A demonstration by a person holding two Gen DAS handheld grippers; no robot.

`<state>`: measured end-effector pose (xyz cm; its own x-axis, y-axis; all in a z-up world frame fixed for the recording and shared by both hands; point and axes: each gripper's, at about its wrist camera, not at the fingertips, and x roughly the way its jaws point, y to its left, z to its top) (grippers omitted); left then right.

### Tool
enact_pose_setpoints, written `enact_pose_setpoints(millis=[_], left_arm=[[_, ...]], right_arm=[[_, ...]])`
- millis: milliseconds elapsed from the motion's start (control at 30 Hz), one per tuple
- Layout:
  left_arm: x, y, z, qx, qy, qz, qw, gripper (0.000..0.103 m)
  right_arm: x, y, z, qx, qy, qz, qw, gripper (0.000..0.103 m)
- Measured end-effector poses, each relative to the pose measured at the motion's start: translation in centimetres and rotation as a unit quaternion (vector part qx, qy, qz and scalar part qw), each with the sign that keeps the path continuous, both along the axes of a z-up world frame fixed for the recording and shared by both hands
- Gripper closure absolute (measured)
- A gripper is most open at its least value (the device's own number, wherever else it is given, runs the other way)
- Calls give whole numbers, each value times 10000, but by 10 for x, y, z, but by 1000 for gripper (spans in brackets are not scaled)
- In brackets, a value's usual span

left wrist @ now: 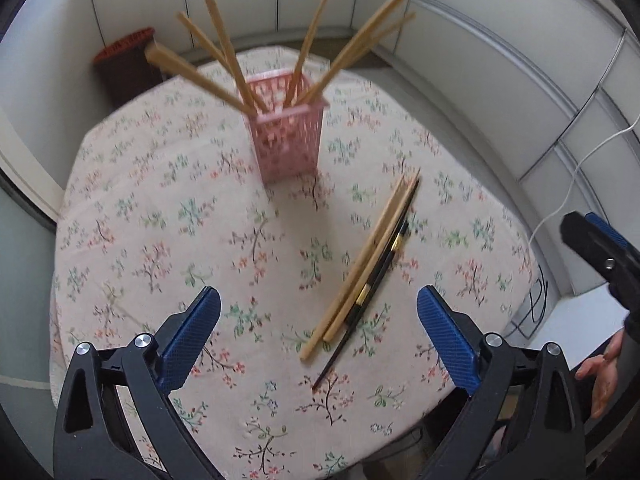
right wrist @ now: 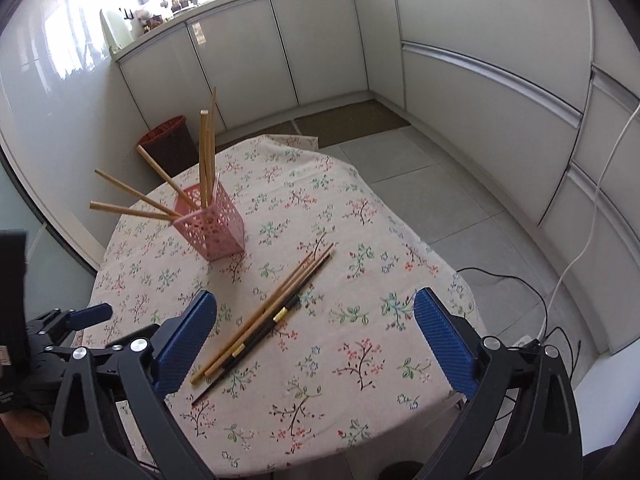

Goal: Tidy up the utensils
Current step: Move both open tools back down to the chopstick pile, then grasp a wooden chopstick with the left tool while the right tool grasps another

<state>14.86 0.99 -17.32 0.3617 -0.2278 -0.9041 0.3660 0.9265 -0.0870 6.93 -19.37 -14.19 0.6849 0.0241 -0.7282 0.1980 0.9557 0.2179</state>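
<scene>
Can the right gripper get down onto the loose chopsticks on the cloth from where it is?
Probably yes. The right gripper is open and empty, and the loose chopsticks lie flat ahead between its fingers. Nothing covers them; the pink holder stands clear behind.

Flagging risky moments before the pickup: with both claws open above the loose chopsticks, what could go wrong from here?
1. The loose chopsticks lie bunched, wooden and black ones touching, so a claw may take several or scatter them.
2. They lie flat on the floral tablecloth; the pads could pinch cloth too.
3. The pink basket holds chopsticks leaning far outward; knocking them might tip it.
Left claw and right claw hold nothing.
</scene>
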Motion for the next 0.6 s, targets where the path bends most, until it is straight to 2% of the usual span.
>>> enact_pose_setpoints(millis=[100,200,267,400,467,600], left_arm=[[8,3,-36,397,479,20,9981,9],[6,3,-59,954,592,-228,9934,15],[1,0,-70,1169,642,-546,9896,30],[-6,-3,-86,1393,697,-907,9836,58],[-6,-4,-91,1412,748,-967,9824,67],[-7,-7,-93,1423,641,-1129,9813,71]], right_arm=[[1,0,-9,37,201,24,9998,7],[5,-3,-15,166,360,3,9992,7],[7,-7,-19,264,461,-41,9986,7],[10,-13,-26,534,671,-102,9963,7],[11,-15,-28,639,716,-117,9953,7],[11,-18,-30,657,736,-171,9950,7]])
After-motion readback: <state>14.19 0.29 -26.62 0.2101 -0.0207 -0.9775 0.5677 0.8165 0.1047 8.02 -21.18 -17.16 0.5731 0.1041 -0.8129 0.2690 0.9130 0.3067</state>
